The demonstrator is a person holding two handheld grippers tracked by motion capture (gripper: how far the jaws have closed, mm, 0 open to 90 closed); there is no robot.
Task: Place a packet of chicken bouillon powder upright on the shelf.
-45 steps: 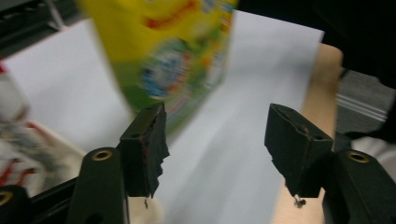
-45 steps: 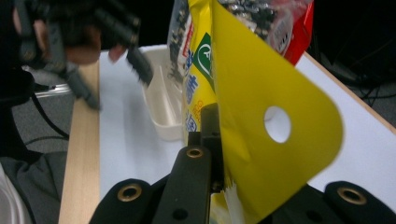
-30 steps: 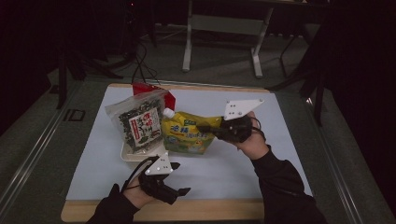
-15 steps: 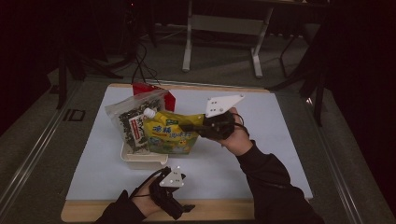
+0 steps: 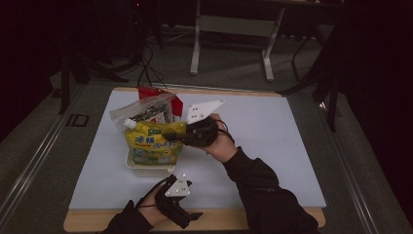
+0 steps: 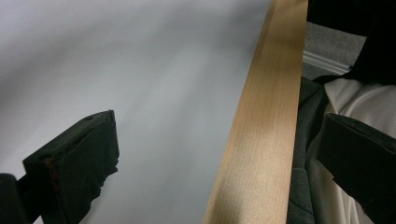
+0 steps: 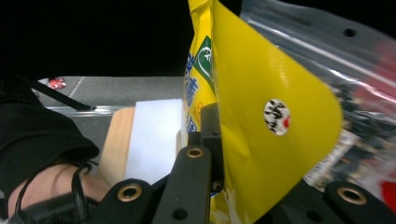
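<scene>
A yellow spouted pouch (image 5: 152, 141) stands over a cream tray (image 5: 146, 169) at the mat's left middle. My right gripper (image 5: 181, 136) is shut on the pouch's right edge; in the right gripper view the yellow pouch (image 7: 261, 116) sits pinched between the jaws. Behind it leans a clear zip bag (image 5: 146, 111) with dark contents, and a red packet (image 5: 149, 92) shows behind that. My left gripper (image 5: 187, 219) rests near the table's front edge, open and empty, with its jaws wide over the white mat (image 6: 140, 70) and the wooden edge (image 6: 261, 130).
The white mat (image 5: 272, 146) covers a wooden board (image 5: 214, 220). A grey floor with rails lies on both sides. Metal stand legs (image 5: 229, 44) and cables are beyond the far edge. A person's white clothing (image 6: 355, 102) is beside the front edge.
My right gripper has carried the yellow pouch leftward and stood it up over the tray, in front of the zip bag. My left gripper has drawn back toward the front edge.
</scene>
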